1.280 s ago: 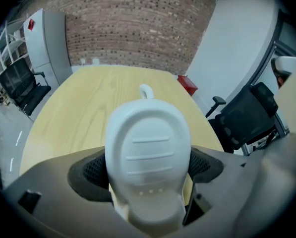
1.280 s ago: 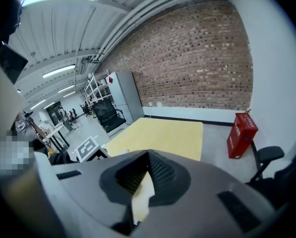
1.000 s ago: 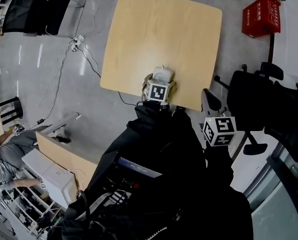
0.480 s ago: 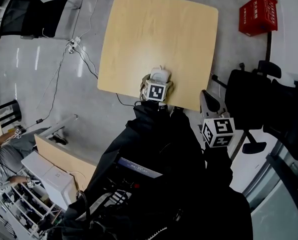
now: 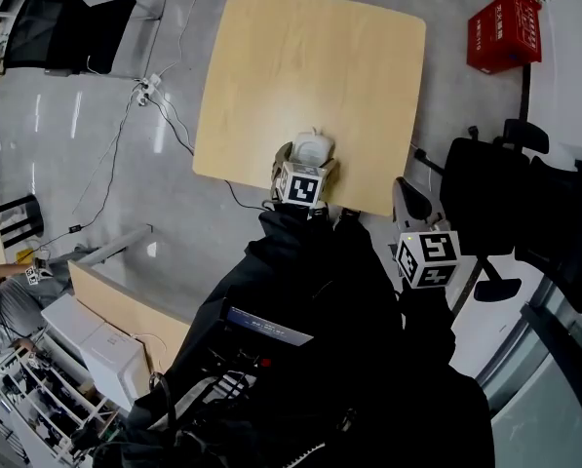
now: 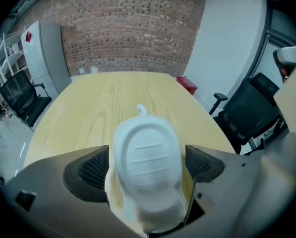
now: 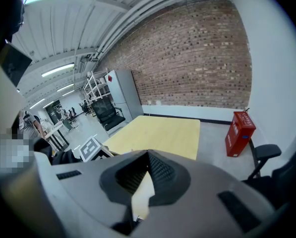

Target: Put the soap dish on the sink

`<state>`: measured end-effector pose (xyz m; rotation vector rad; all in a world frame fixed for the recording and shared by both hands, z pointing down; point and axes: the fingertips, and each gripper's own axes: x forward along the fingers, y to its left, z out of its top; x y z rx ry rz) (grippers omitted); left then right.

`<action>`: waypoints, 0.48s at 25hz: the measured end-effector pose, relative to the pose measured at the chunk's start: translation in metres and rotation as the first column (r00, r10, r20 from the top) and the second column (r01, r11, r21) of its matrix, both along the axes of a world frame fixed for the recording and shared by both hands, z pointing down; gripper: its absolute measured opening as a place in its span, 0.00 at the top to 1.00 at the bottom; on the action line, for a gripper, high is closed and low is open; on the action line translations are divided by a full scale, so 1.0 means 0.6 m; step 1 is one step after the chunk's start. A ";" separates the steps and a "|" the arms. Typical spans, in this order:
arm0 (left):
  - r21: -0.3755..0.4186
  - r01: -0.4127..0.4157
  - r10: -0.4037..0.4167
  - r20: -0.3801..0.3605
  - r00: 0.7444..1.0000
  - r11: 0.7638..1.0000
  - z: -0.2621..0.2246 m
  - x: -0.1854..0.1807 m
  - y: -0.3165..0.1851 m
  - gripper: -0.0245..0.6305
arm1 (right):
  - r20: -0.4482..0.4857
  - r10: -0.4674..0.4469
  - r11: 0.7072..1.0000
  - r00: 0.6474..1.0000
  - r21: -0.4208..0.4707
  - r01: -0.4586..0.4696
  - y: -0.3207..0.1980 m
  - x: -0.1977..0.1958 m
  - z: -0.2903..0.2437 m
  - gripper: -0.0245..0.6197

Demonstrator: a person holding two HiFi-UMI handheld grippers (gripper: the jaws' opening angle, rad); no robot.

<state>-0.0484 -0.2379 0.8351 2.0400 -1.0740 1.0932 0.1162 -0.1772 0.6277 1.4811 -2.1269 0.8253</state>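
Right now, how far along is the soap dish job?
Done: the white plastic soap dish is clamped in the left hand-held gripper, over the light wooden table. In hand: nothing else; the right hand-held gripper is shut and empty. Left: the whole placement, and no sink shows in any view.

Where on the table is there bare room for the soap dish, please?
Nearly the whole wooden table is bare out to its far and side edges. Only the near edge is occupied, where the left gripper holds the soap dish.
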 end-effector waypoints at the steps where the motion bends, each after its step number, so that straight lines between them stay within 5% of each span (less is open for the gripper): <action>1: 0.018 0.001 -0.001 -0.001 1.000 1.000 -0.010 -0.003 -0.002 0.26 | 0.001 -0.001 1.000 1.000 0.006 0.001 0.000 -0.002 -0.003 0.95; 4: 0.110 0.030 -0.028 -0.021 0.999 0.993 -0.068 -0.016 -0.015 0.26 | 0.007 -0.008 0.999 1.000 0.036 0.008 -0.005 -0.009 -0.018 0.95; 8: 0.298 0.099 -0.079 -0.078 0.994 0.949 -0.192 -0.038 -0.039 0.26 | 0.018 -0.010 0.995 1.000 0.100 0.009 -0.012 -0.017 -0.053 0.95; 11: 0.413 0.137 -0.092 -0.127 0.988 0.900 -0.289 -0.049 -0.045 0.58 | 0.025 -0.021 0.987 0.999 0.160 0.017 -0.017 -0.027 -0.094 0.95; 12: 0.446 0.148 -0.096 -0.138 0.986 0.883 -0.320 -0.053 -0.046 0.59 | 0.026 -0.027 0.982 0.999 0.185 0.022 -0.018 -0.031 -0.113 0.95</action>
